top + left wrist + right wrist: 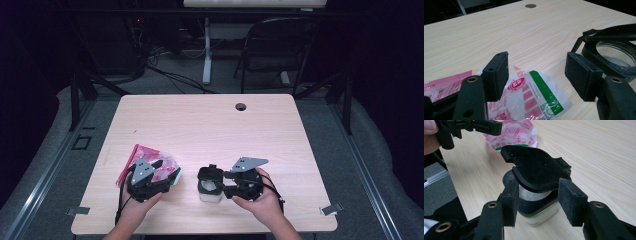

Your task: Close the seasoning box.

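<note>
Near the front edge of the table (280, 130), the right gripper (216, 181) stands open around a jar (536, 216), its lid (536, 171) already up. The left gripper (167, 172) hangs open over the pink bag (529, 97); filling seems not yet begun.

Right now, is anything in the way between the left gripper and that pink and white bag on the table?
Nothing visible blocks it. The left gripper hangs with open jaws directly over the pink and white bag, with only air between. The jar with its flip lid stands off to the side by the right gripper, apart from the bag.
</note>
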Tool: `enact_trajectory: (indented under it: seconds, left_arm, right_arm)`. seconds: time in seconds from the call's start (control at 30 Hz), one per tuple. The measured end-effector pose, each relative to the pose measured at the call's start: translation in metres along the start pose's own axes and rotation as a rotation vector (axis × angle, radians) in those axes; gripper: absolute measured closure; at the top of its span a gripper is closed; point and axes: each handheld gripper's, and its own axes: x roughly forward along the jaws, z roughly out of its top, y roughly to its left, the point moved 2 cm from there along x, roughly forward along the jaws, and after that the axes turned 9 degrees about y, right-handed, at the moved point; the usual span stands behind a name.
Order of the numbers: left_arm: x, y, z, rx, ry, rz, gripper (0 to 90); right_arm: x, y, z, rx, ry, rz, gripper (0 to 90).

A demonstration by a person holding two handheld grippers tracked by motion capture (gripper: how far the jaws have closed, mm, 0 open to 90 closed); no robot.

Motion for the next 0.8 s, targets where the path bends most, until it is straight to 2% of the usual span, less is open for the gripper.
enact_trajectory:
  seconds: [0.8]
  left_arm:
    - [0.0039,0.0008,0.0017,0.007,0.000,-0.003,35.5]
  right_arm:
    - [0.0027,0.0005,-0.0061,0.005,0.020,0.021,50.1]
